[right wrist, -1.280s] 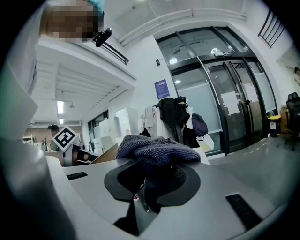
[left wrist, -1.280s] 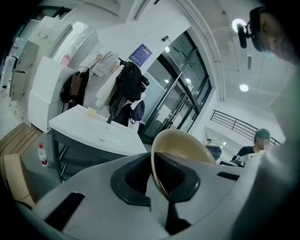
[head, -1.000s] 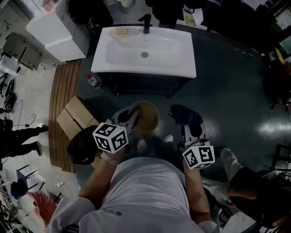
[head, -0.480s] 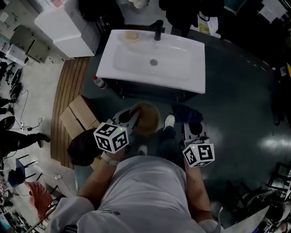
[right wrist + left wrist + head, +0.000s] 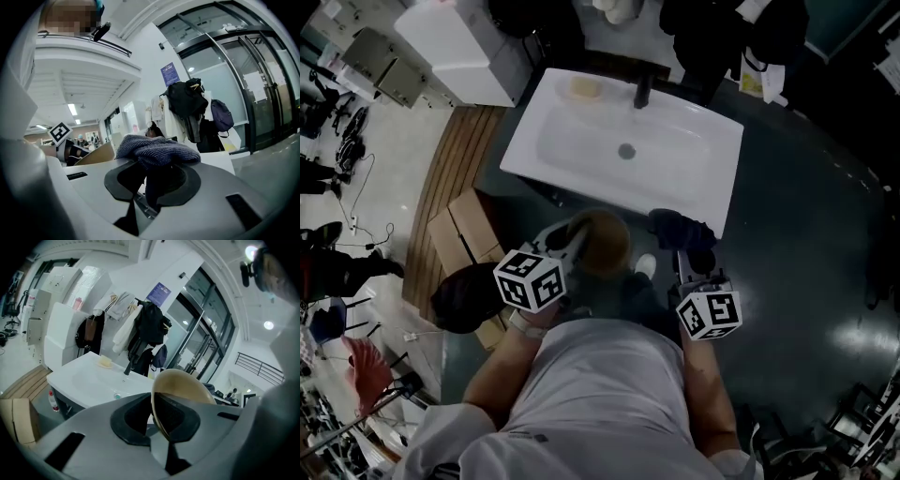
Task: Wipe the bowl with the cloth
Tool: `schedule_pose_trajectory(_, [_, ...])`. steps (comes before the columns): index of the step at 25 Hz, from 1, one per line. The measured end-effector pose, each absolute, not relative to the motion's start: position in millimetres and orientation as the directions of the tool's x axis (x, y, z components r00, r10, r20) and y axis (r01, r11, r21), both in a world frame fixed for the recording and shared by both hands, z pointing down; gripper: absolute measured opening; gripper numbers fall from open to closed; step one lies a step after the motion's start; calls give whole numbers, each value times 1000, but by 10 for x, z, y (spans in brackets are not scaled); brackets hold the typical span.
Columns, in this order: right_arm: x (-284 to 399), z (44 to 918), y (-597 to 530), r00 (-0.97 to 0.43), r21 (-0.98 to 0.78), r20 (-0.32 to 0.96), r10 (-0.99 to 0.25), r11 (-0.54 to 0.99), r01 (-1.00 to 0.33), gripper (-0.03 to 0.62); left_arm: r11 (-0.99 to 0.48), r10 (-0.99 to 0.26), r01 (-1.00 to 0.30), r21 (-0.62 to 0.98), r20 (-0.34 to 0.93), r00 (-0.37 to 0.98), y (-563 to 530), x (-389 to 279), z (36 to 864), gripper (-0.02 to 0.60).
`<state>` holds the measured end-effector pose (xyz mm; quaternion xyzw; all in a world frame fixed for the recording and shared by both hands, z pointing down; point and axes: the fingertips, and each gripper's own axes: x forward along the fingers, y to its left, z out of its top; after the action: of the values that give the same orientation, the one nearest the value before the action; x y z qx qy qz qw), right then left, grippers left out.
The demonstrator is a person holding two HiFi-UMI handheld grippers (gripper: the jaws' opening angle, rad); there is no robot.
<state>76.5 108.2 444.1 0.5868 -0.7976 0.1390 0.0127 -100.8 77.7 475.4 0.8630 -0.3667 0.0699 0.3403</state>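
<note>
Left gripper (image 5: 157,420) clamped on rim of bowl (image 5: 180,385), bowl held on edge. Right gripper (image 5: 150,187) closed on cloth (image 5: 157,150), wad bunched above jaws, near bowl, not touching. Sink (image 5: 581,155) seen beyond. Risk: bowl pinched by rim only, could be levered loose if pressed hard; cloth could be dragged out.

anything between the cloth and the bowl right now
Nothing visible. The right gripper holds the cloth beside the bowl gripped by the left gripper, with only an open gap between them.
</note>
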Motion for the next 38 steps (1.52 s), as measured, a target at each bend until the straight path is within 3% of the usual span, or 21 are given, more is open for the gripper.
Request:
schedule_pose_trajectory(19, [1398, 4411, -33, -547, -135, 166, -820, 531, -837, 75, -404, -664, -753, 520, 399, 632, -19, -20, 4737, 34])
schedule_pose_trajectory(30, [1082, 4207, -335, -591, 258, 247, -768, 640, -723, 75, -411, -632, -712, 569, 385, 673, -293, 116, 4681, 34])
schedule_pose_trajectory(38, [821, 4156, -623, -566, 361, 270, -779, 627, -690, 75, -424, -601, -665, 614, 358, 714, -562, -6, 4648, 34])
